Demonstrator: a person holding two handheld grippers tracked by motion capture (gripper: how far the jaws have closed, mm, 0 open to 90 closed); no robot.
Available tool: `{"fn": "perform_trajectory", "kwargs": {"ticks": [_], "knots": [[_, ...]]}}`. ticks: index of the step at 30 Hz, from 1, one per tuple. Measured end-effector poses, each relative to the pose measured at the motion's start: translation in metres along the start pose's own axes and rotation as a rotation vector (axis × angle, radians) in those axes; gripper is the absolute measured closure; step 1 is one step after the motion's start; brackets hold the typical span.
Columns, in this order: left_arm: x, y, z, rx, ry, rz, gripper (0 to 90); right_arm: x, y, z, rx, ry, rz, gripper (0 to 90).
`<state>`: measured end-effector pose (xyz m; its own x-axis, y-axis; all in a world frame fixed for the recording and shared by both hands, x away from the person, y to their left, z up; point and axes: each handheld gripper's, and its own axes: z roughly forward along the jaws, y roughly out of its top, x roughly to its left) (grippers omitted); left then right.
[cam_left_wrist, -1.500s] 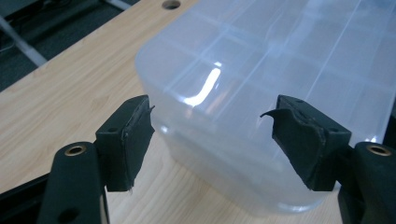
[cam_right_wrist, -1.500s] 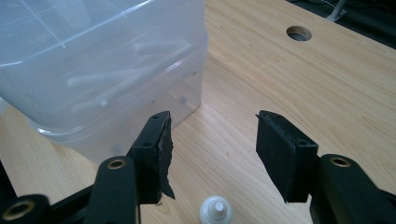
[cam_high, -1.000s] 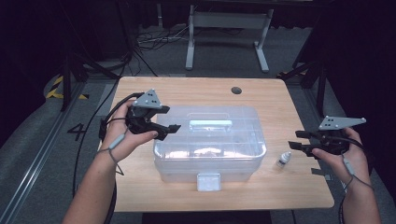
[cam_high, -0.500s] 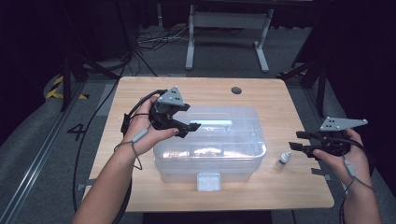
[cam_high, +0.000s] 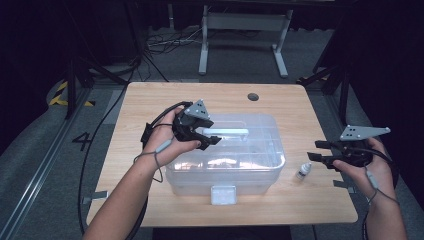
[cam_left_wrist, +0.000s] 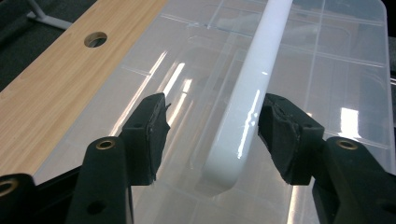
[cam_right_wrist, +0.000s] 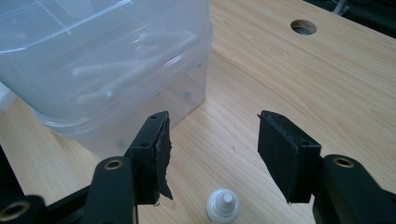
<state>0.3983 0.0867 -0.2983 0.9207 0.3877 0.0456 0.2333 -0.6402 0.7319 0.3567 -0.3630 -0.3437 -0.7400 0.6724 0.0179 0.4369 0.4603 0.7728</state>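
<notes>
While closing, the left gripper (cam_left_wrist: 212, 128) straddles the white handle (cam_left_wrist: 247, 93).

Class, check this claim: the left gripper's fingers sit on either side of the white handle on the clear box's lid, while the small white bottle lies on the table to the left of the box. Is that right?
Not quite. The small white bottle stands on the table to the right of the clear box, near the right gripper, as the high view shows. The left gripper does straddle the white handle.
</notes>
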Motion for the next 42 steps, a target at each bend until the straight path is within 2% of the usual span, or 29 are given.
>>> {"fn": "perform_trajectory", "kwargs": {"ticks": [5, 8, 14, 16, 21, 28, 33, 38, 42], "knots": [[0.0, -0.001, 0.004, 0.012, -0.029, 0.007, 49.8, 0.0, 0.0, 0.0, -0.001, 0.001, 0.0, 44.8], [0.0, 0.0, 0.005, 0.015, -0.035, 0.011, 50.7, 0.0, 0.0, 0.001, 0.003, 0.002, 0.0, 44.7], [-0.001, 0.0, 0.005, 0.018, -0.042, 0.002, 70.7, 0.002, 0.001, 0.003, 0.007, 0.007, -0.005, 44.6], [-0.001, 0.0, 0.003, 0.021, -0.032, -0.001, 72.5, 0.002, 0.001, 0.003, 0.009, 0.007, -0.005, 44.6], [-0.002, 0.002, 0.003, 0.032, -0.025, 0.014, 73.0, 0.002, 0.001, 0.003, 0.008, 0.006, -0.007, 44.5], [0.0, 0.007, -0.001, 0.036, -0.041, 0.007, 72.0, 0.003, 0.001, 0.002, 0.005, 0.005, -0.012, 44.5], [0.002, 0.012, -0.002, 0.062, -0.037, 0.02, 72.2, 0.005, 0.0, -0.002, 0.002, -0.001, -0.011, 44.4], [0.006, 0.016, -0.004, 0.052, -0.033, 0.023, 72.3, 0.006, -0.002, -0.006, 0.0, -0.007, -0.008, 44.4], [0.013, 0.022, -0.006, 0.059, -0.042, 0.002, 72.2, 0.008, -0.003, -0.008, -0.007, -0.004, -0.009, 44.4]]}}
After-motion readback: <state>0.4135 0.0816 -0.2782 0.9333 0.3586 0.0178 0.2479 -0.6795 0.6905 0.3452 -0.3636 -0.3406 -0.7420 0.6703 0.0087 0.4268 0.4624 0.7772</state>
